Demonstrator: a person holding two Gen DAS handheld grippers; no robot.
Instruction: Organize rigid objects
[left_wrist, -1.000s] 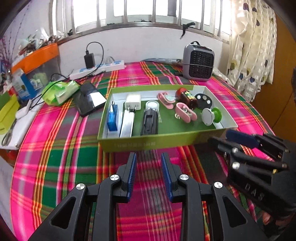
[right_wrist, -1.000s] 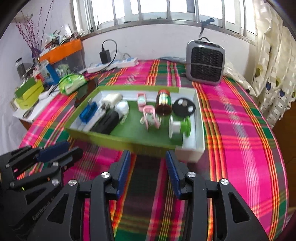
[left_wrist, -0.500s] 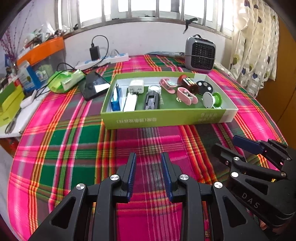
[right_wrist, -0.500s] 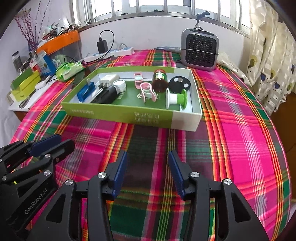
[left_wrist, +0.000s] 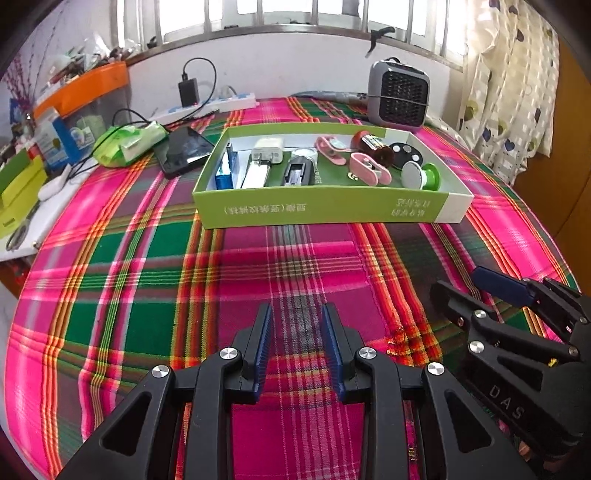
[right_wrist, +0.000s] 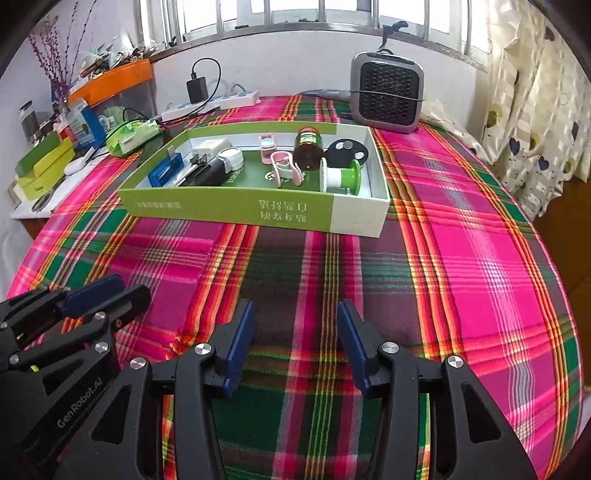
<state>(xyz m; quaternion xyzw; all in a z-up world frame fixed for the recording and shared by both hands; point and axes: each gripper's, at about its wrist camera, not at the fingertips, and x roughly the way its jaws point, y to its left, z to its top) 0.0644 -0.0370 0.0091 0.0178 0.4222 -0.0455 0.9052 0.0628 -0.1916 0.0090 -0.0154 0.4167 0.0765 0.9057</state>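
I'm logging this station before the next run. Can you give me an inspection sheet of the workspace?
Surface: plaid cloth on the table, bare in front of the box.
Job's things: green box holds a spool, brown bottle, pink clips, black disc, charger, blue case.
Clutter: phone, green pack, boxes far left.
Grippers: left gripper and right gripper both open, empty, short of the box.
Cables: power strip with a plugged adapter.
Surroundings: heater, barred window, curtain.

Woven plaid cloth (left_wrist: 295, 266), matt cardboard box (left_wrist: 325, 210), glossy plastic spool (left_wrist: 421, 176).
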